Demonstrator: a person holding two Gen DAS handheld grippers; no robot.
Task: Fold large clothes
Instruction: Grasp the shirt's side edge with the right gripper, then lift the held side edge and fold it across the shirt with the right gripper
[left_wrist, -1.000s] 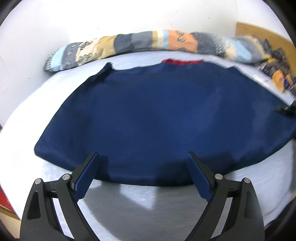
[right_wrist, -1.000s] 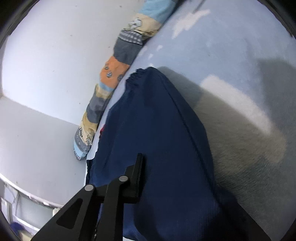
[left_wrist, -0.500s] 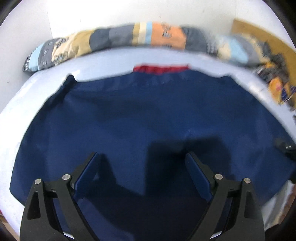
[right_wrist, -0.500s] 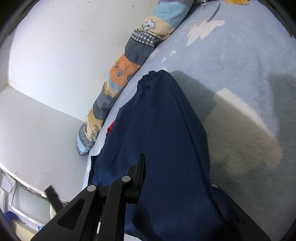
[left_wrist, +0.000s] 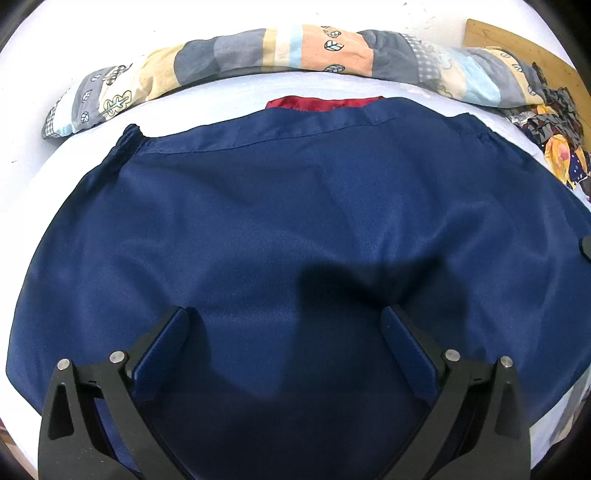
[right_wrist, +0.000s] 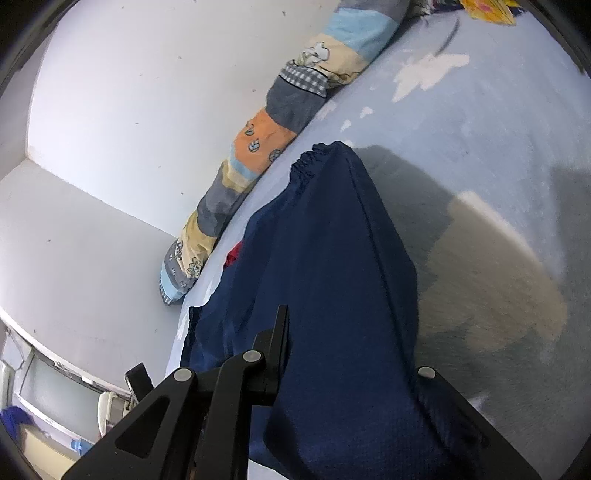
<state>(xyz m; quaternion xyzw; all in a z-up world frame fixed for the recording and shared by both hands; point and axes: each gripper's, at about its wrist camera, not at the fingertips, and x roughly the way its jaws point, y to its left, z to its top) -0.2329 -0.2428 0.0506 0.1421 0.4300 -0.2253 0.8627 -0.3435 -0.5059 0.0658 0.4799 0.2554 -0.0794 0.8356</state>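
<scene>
A large navy blue garment (left_wrist: 280, 206) lies spread flat on a pale bed (left_wrist: 221, 99), with a red lining (left_wrist: 321, 103) showing at its far edge. My left gripper (left_wrist: 284, 325) is open and empty, hovering low over the near middle of the garment. In the right wrist view the same garment (right_wrist: 332, 258) is draped between my right gripper's fingers (right_wrist: 277, 350), which hold its right edge bunched; the gripper (right_wrist: 347, 373) is shut on the cloth. An elastic cuff (right_wrist: 314, 158) shows at the far end.
A long patchwork bolster (left_wrist: 295, 55) lies along the far wall, also in the right wrist view (right_wrist: 258, 147). A crumpled patterned cloth (left_wrist: 557, 147) sits at the far right by a wooden board (left_wrist: 517, 48). White walls close the bed's far and left sides.
My left gripper has moved forward from the bed's near edge to over the garment. The right gripper keeps its hold on the edge, with the view shifting slightly.
</scene>
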